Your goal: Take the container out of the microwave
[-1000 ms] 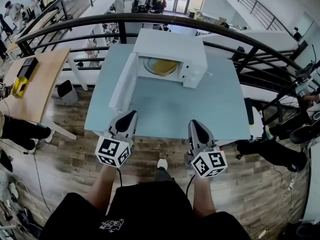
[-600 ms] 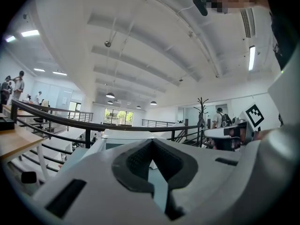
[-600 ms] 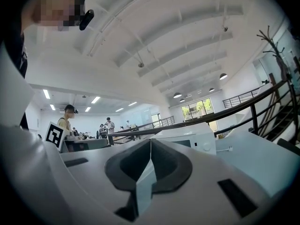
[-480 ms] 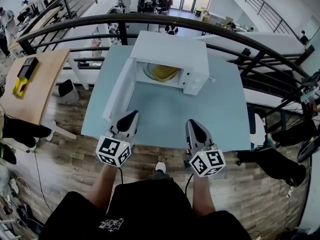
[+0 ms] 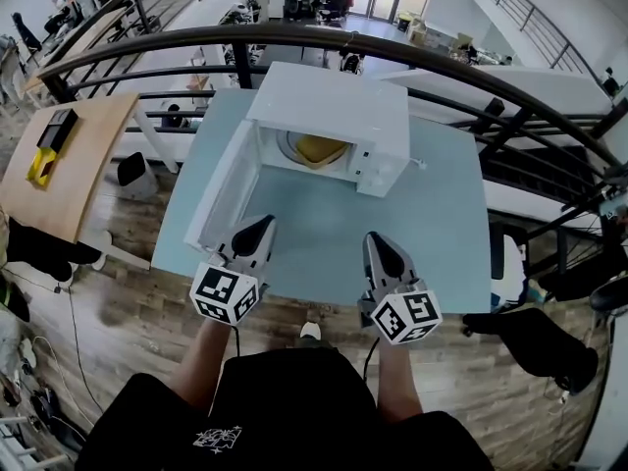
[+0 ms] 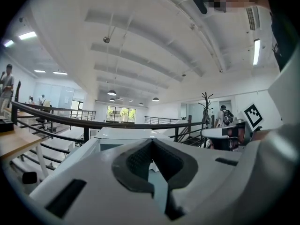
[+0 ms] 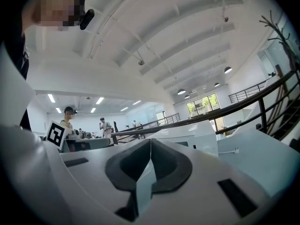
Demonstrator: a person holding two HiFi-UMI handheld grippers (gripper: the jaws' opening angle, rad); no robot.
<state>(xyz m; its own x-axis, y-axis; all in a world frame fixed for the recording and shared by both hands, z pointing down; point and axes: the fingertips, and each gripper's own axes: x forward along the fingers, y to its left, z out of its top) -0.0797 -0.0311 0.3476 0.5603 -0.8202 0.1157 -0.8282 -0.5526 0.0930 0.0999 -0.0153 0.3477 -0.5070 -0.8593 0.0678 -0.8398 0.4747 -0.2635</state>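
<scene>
- Far left, a wooden table [image 5: 69,180] stands well apart from the task, with a yellow and black thing [image 5: 43,157] lying on it.
- The microwave door [image 5: 222,196] is white. It hangs wide open, swung out to the left over the light blue table [image 5: 446,219].
- The left gripper [image 5: 262,223] is over the near edge of the blue table, just beside the open door. It points at the microwave. Its jaws are pressed together with nothing between them.
- The white microwave [image 5: 334,101] sits at the back of the blue table. Its open front faces the person.
- The container [image 5: 320,148] is inside the microwave, on the round glass plate [image 5: 290,146]. It is yellow and looks low and flat. In the head view it looks wider from side to side than from front to back. Only part of it shows under the microwave's roof, so I cannot tell which way it points.
- The right gripper [image 5: 379,238] is over the near edge of the table too, well apart from the container. It also points at the microwave. Its jaws are closed tight and hold nothing.
- A black railing [image 5: 461,59] curves behind the table.
</scene>
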